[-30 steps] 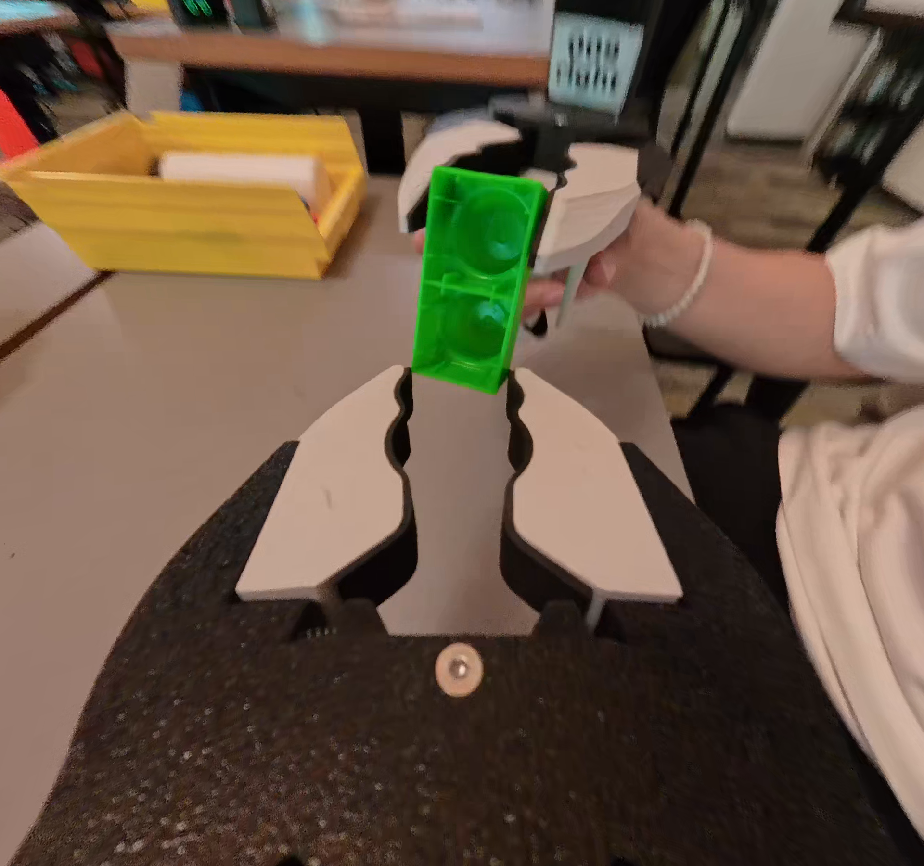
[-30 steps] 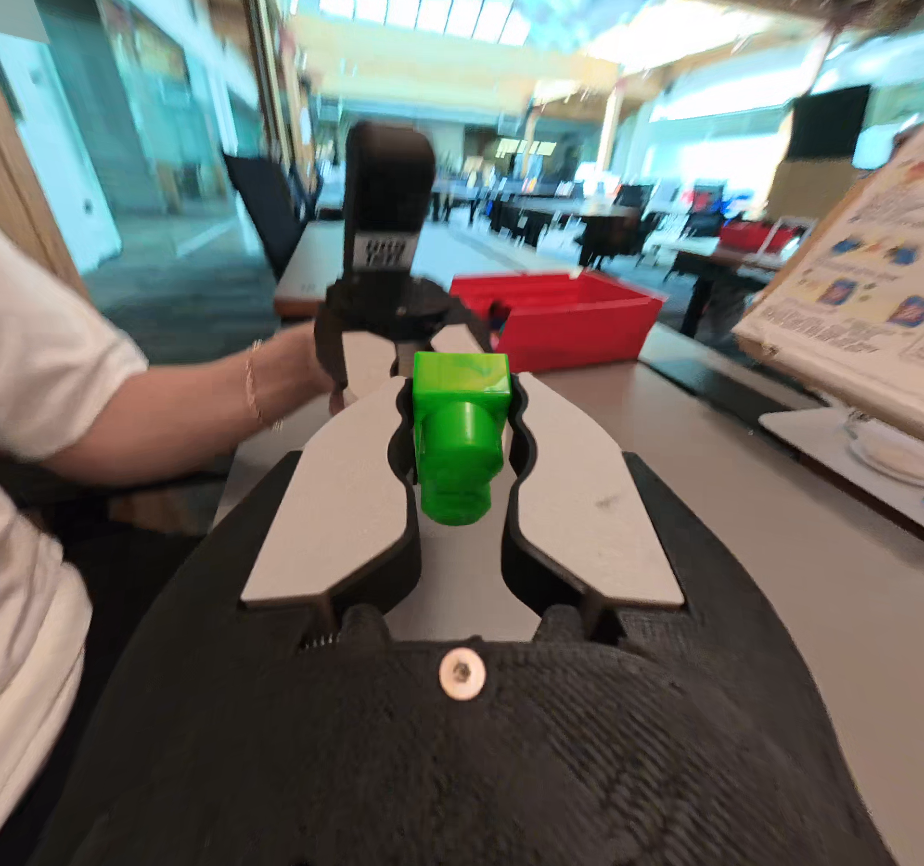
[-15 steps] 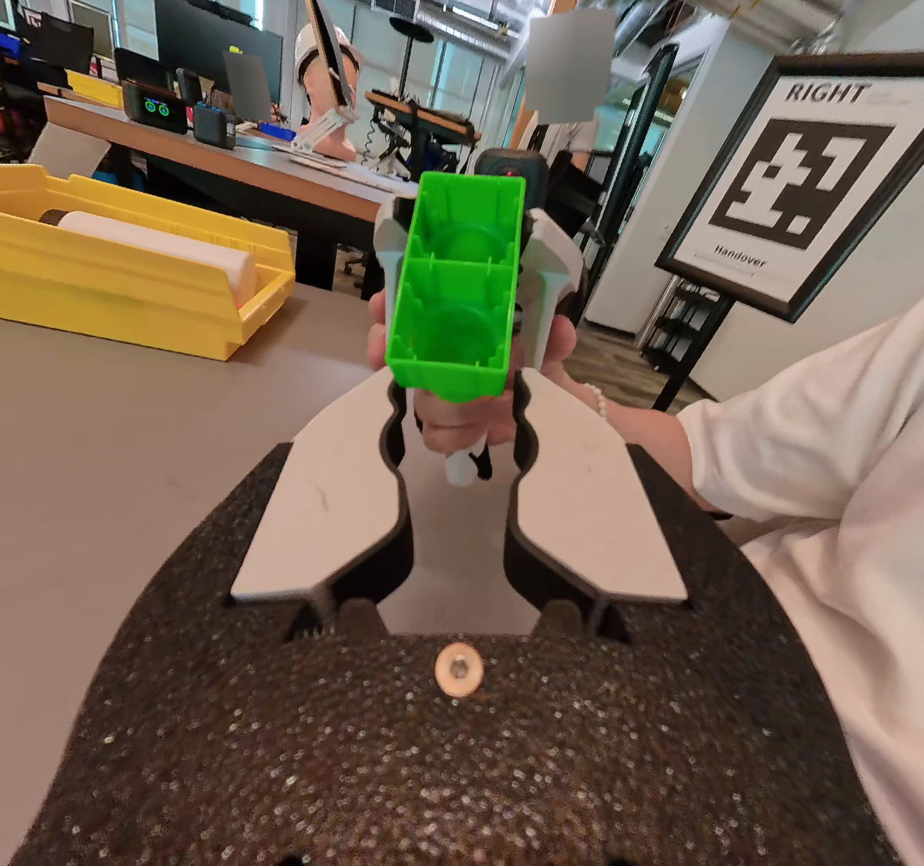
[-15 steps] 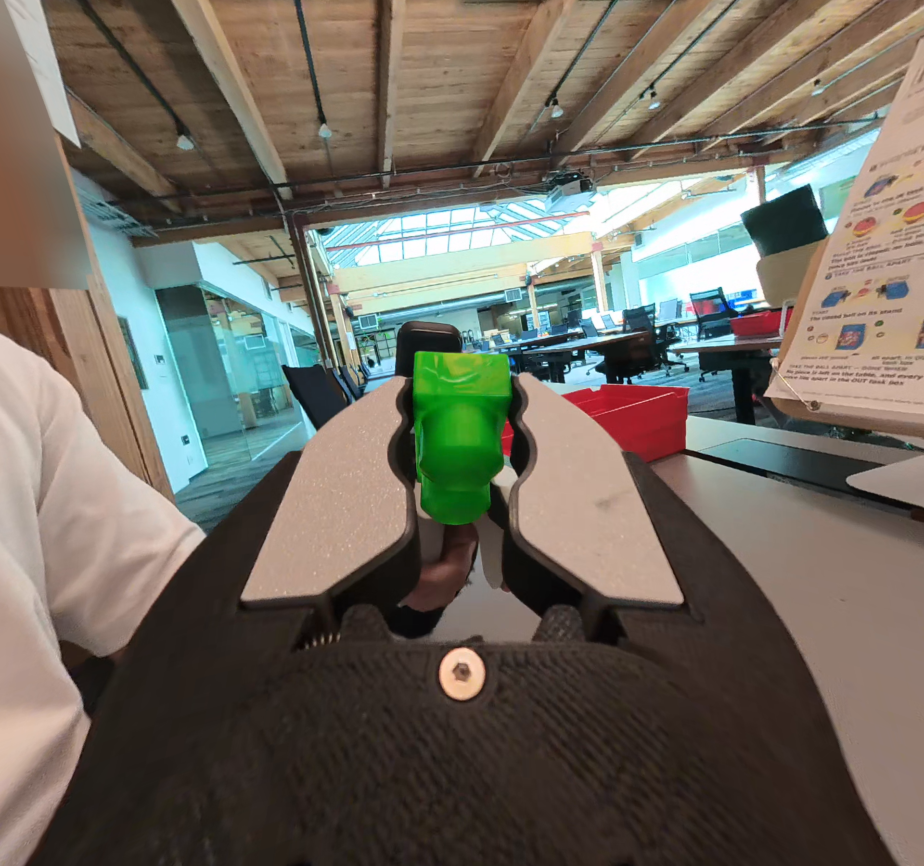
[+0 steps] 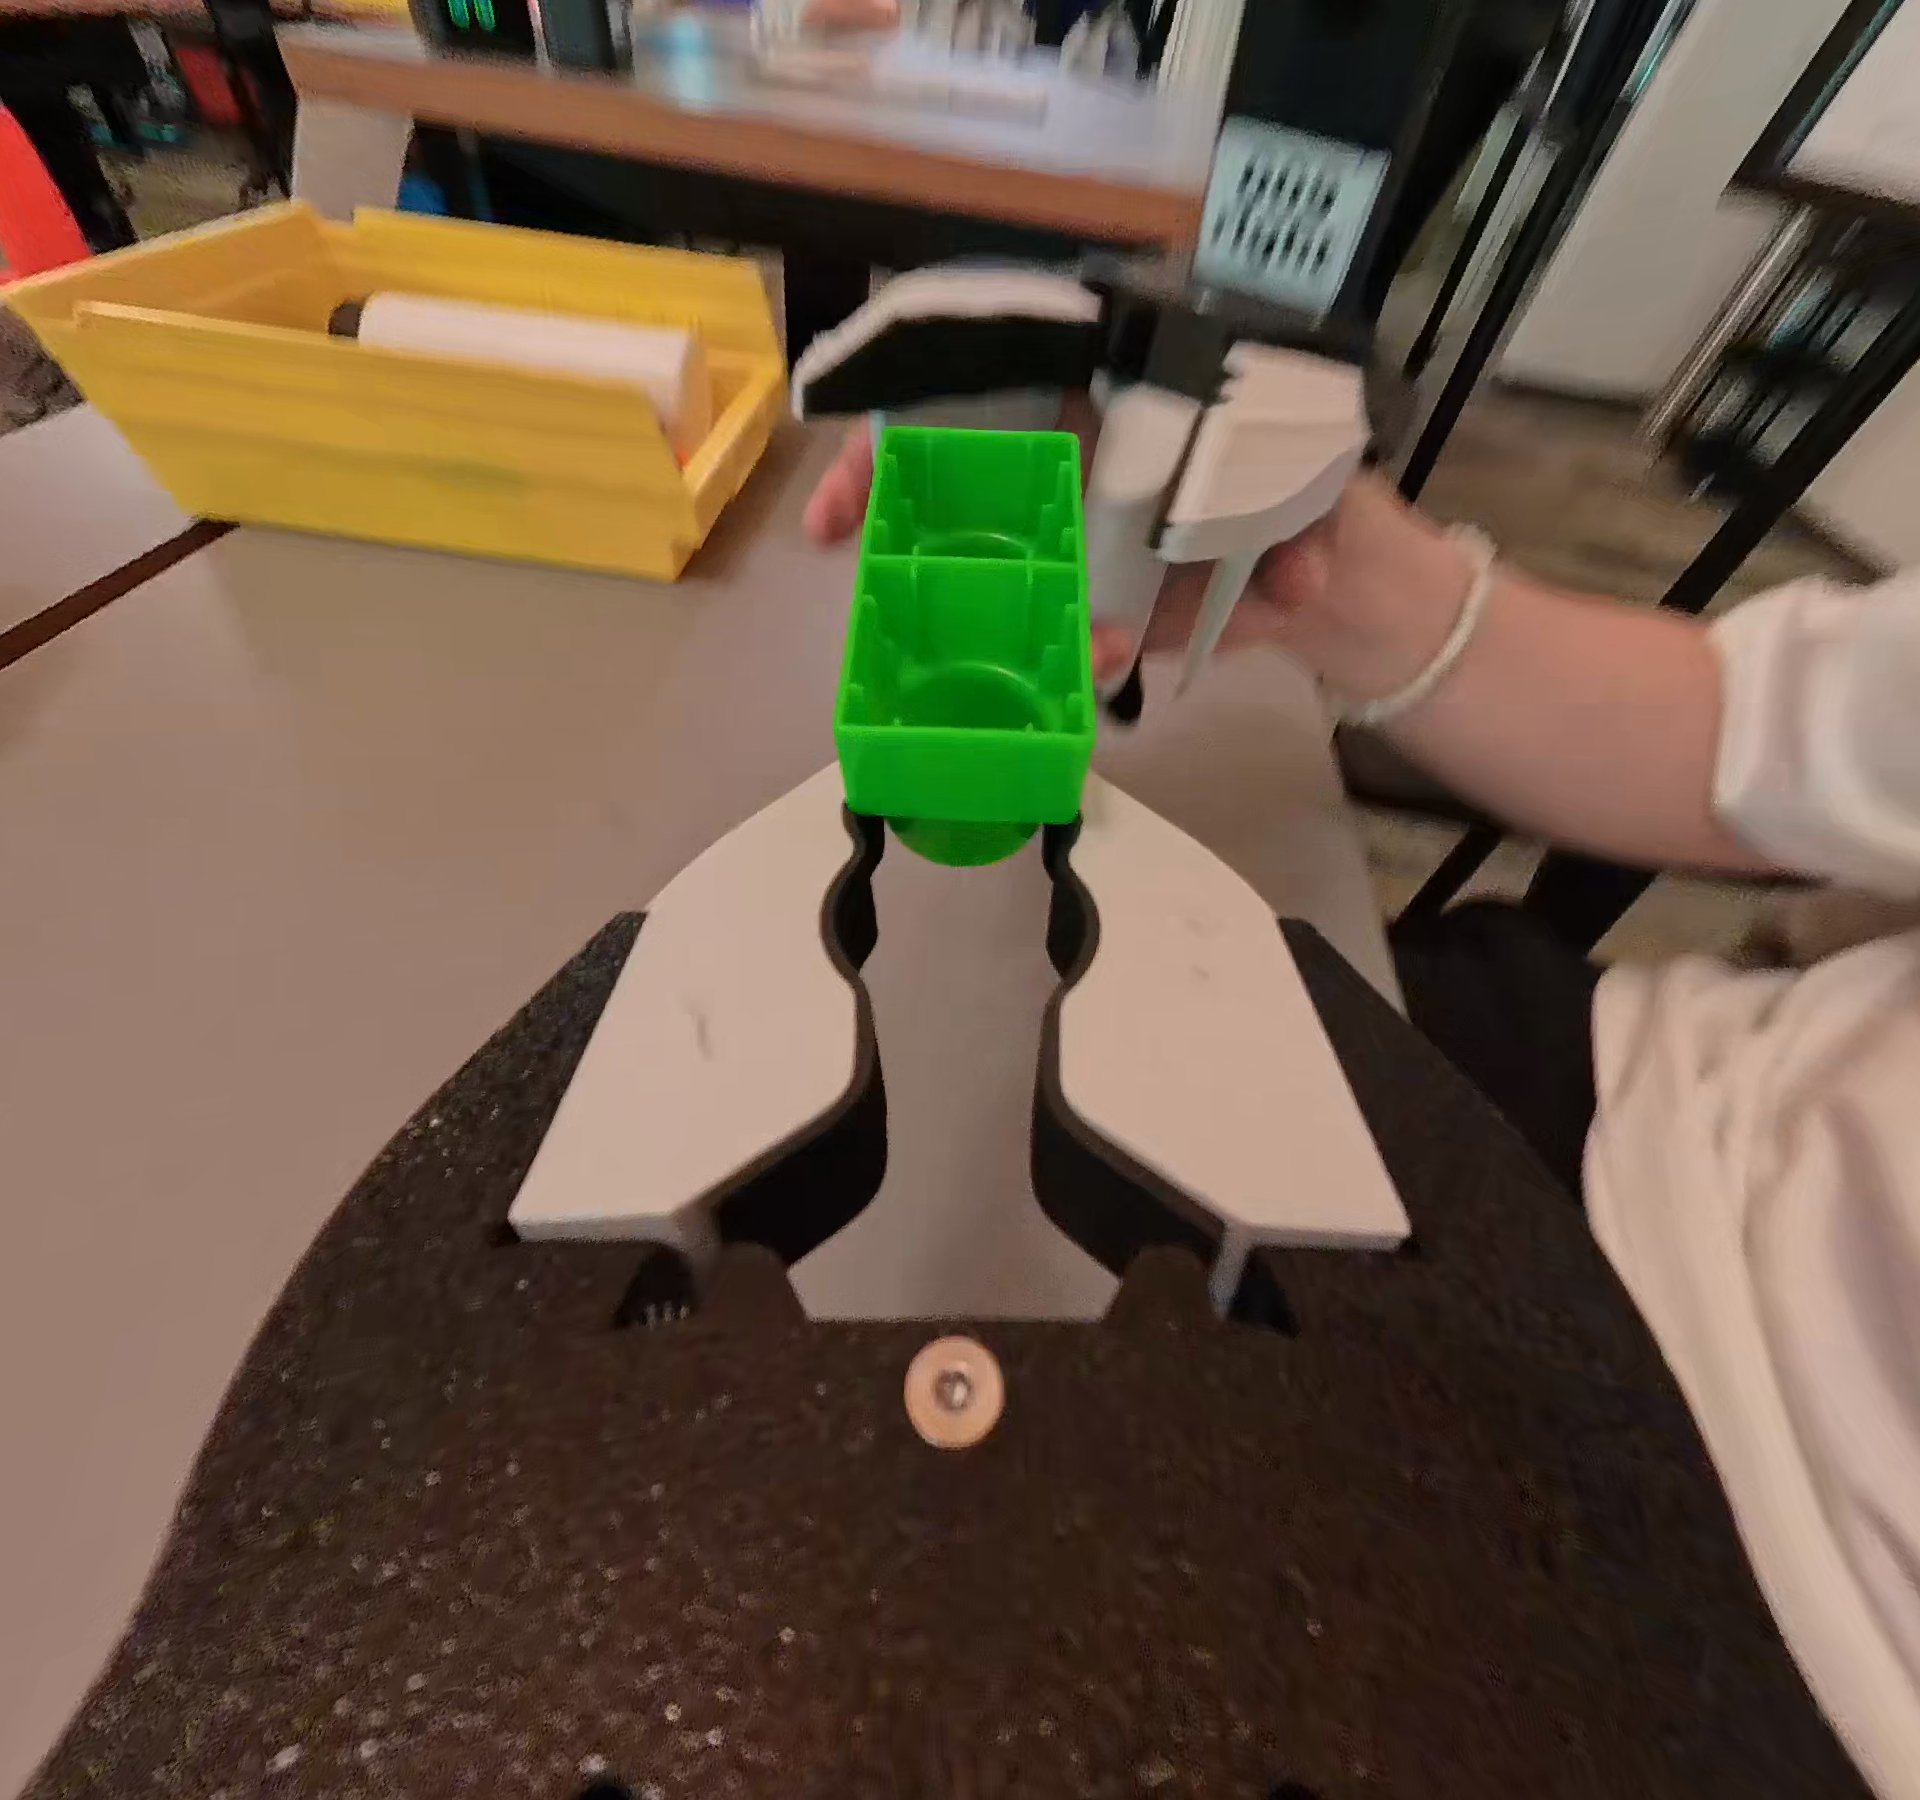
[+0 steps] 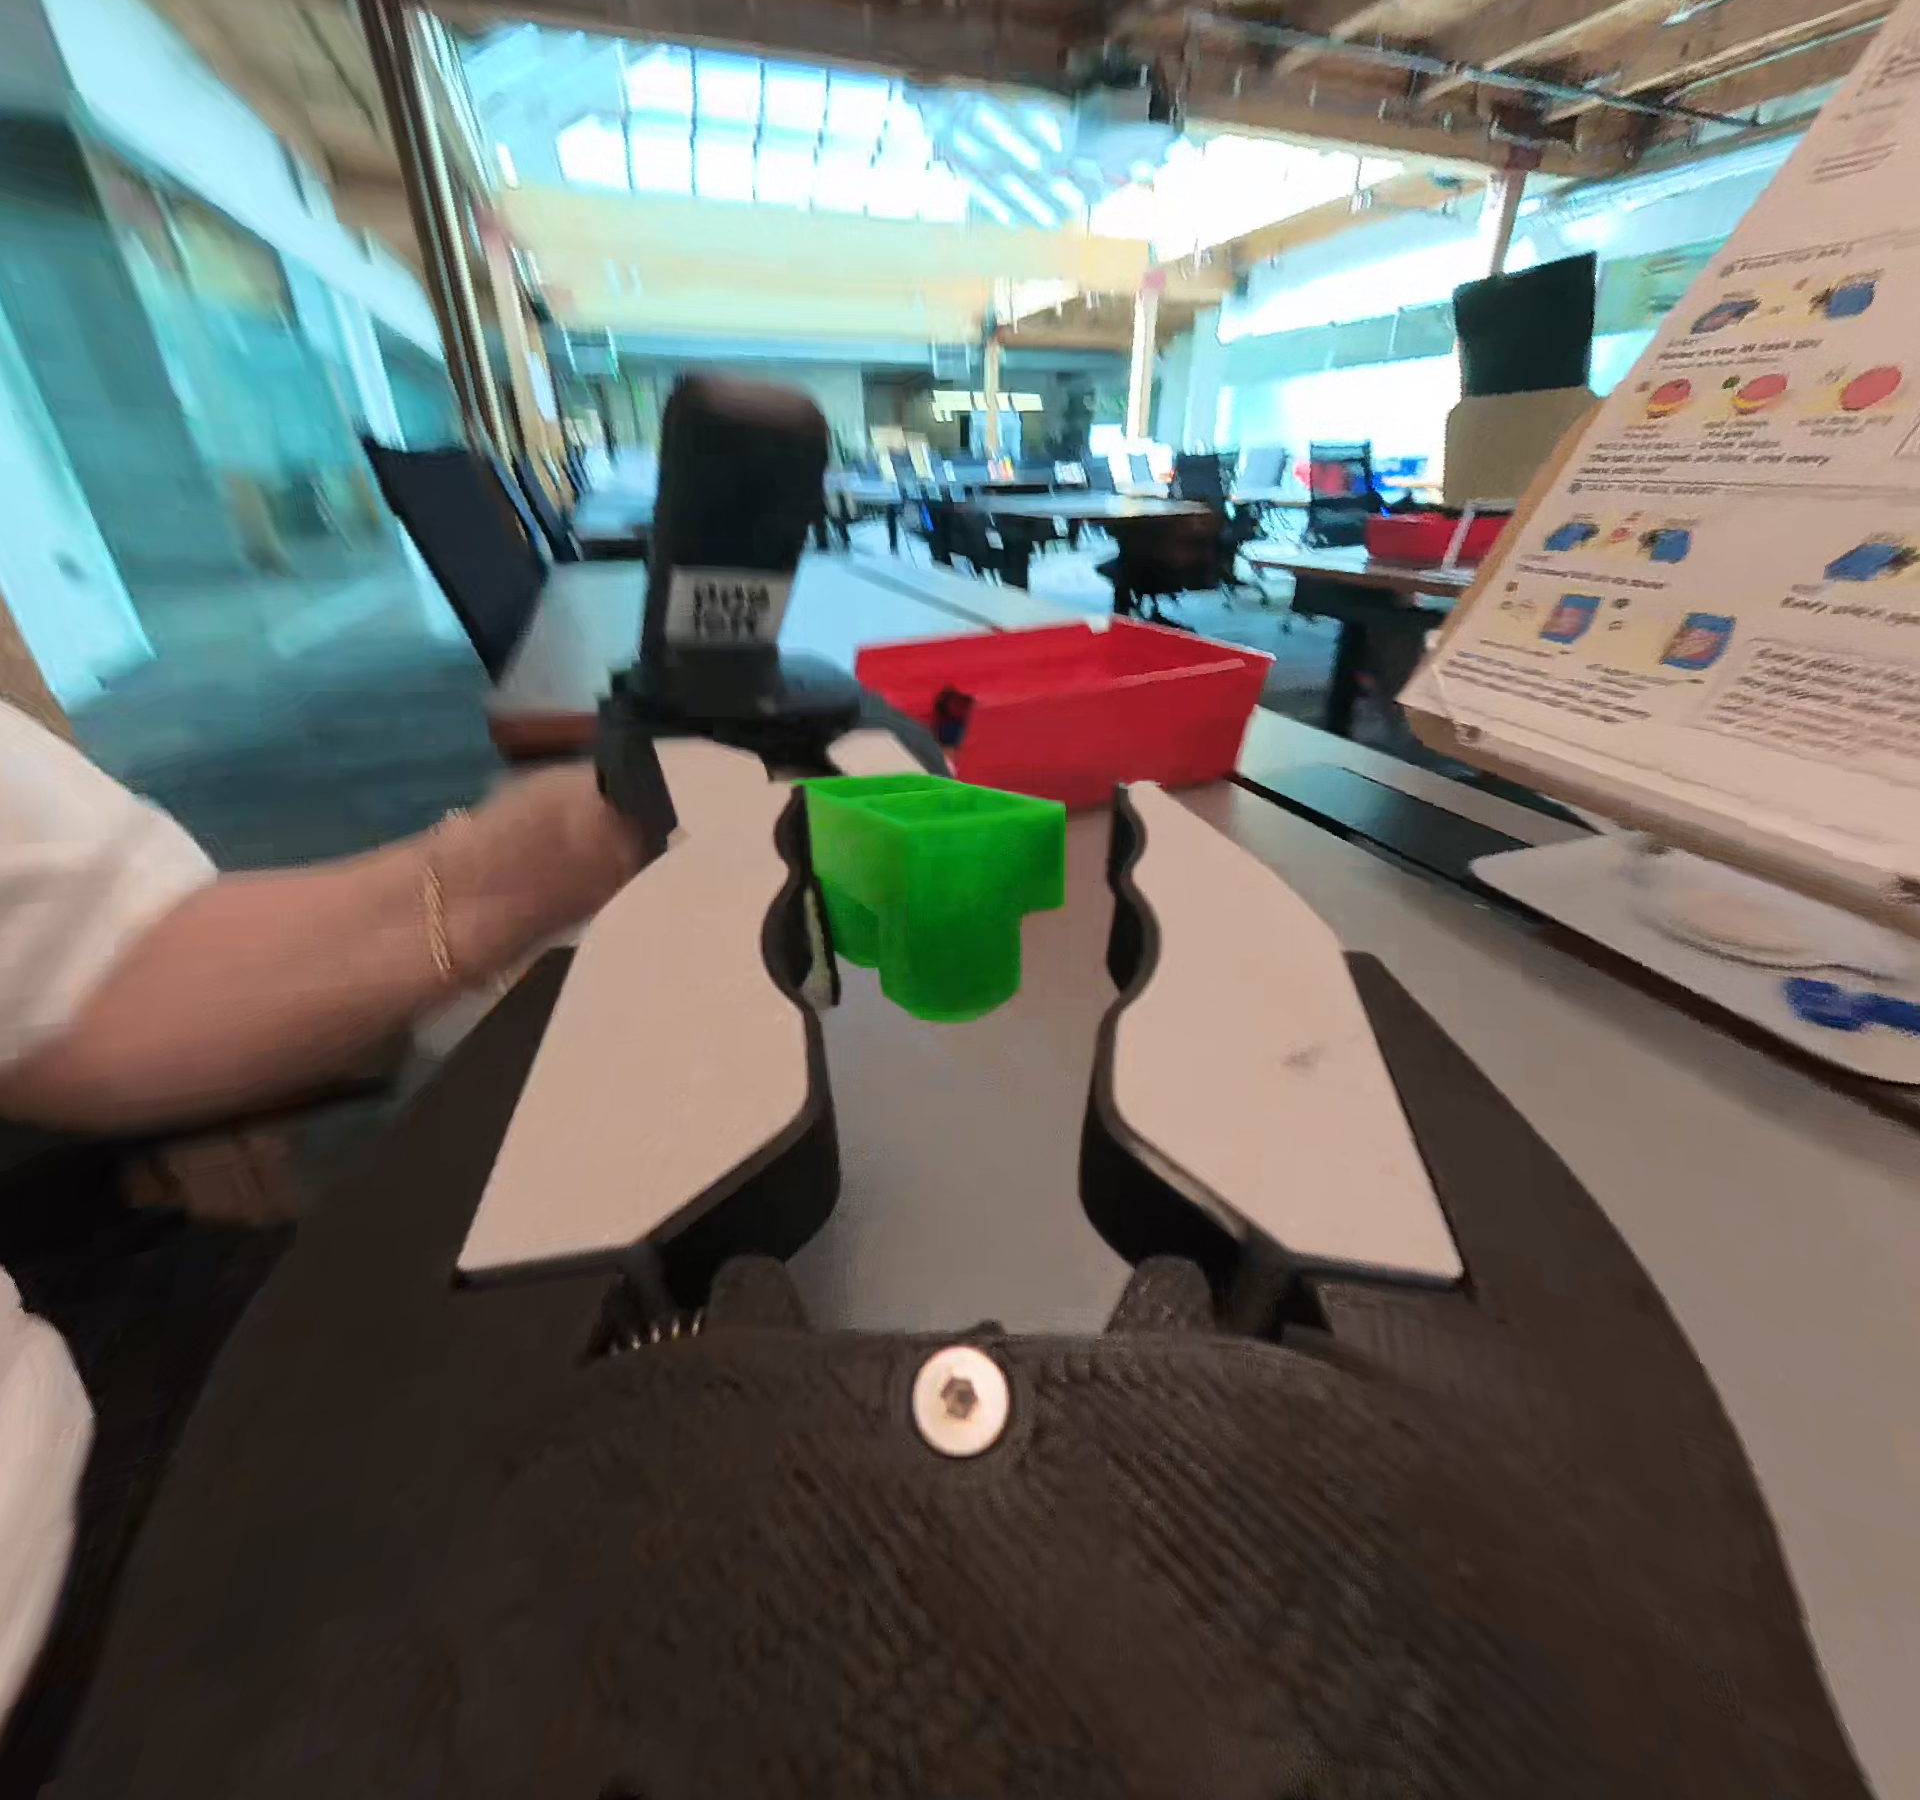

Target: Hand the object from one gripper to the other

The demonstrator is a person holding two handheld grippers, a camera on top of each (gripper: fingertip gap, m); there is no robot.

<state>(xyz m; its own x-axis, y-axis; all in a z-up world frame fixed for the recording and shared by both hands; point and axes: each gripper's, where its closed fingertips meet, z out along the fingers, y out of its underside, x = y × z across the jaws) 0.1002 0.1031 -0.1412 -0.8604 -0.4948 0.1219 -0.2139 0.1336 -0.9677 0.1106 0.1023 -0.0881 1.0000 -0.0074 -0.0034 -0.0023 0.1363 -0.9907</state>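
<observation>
Green block (image 5: 964, 649), hollow side up, pinched at its near end between left gripper (image 5: 961, 820) fingers, above grey bench (image 5: 364, 763). Right gripper (image 6: 951, 851) fingers spread wide, block (image 6: 935, 877) in the gap, touching neither pad clearly. Yellow bin (image 5: 416, 420) far left, red bin (image 6: 1070, 706) beyond.

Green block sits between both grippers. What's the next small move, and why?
Probably draw the right gripper straight back off the green block. Its jaws stand wide open, with a clear gap on one side of the block, while the left gripper is pinched on the block's round stud and seems to carry it alone. A straight retreat should avoid knocking it.
</observation>
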